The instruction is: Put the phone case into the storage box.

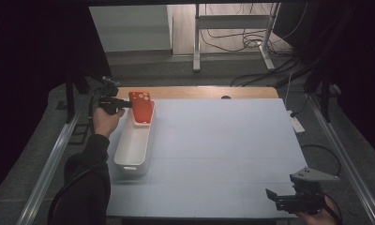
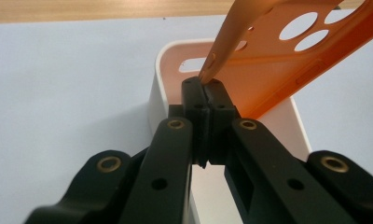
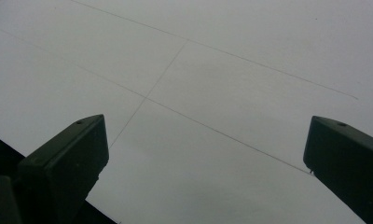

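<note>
An orange phone case (image 1: 142,107) with round camera holes hangs over the far end of a long white bin (image 1: 133,149) at the table's left. My left gripper (image 1: 124,102) is shut on the case's side edge. From the left gripper view, the black jaws pinch the thin rim of the orange phone case (image 2: 278,60) at my left gripper's tip (image 2: 206,86), above the white bin (image 2: 156,88). Near the table's front right corner my right gripper (image 1: 275,198) stands open over bare tabletop; in the right gripper view my right gripper (image 3: 205,144) has nothing between its jaws.
The pale table top (image 1: 223,150) carries faint grid lines; a wooden strip (image 1: 199,92) runs along its far edge. Metal rails (image 1: 49,164) flank both sides. A desk frame (image 1: 232,33) and loose cables lie on the floor beyond.
</note>
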### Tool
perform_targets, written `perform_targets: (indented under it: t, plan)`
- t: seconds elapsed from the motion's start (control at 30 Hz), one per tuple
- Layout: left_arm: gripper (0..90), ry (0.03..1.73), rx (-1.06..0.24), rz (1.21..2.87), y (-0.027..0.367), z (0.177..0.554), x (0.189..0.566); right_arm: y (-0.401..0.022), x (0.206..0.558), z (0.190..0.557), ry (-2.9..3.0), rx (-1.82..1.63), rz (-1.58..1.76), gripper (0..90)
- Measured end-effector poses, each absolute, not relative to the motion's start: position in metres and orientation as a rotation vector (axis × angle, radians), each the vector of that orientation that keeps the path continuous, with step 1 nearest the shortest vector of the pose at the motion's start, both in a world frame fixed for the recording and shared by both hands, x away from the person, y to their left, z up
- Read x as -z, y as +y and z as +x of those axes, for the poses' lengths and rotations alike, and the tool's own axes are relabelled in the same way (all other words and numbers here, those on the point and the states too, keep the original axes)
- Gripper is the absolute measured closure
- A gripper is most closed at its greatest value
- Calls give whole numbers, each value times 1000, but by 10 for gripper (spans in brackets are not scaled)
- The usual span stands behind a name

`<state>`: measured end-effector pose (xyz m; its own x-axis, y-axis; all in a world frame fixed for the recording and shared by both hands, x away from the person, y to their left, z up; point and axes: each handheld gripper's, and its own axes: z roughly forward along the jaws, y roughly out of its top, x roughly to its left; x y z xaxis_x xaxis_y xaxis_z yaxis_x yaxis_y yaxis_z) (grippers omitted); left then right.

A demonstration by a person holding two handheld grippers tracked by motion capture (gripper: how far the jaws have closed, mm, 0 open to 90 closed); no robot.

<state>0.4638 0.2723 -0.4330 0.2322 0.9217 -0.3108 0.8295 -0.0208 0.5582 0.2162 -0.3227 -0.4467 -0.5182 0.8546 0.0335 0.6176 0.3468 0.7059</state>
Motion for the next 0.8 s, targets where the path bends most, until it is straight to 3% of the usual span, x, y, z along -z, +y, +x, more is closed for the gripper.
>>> perform_targets:
  t: [0.57,0.67,0.8]
  plan:
    - [876,1646,-170,1841,269,470,451,-322,447,216,2278,-962,1301,0]
    - [832,1634,-169,1814,268,470,450,-322,447,216,2278,-962,1300,0]
    - [680,1605,-176,1791,268,470,447,-322,447,216,2279,-962,1299,0]
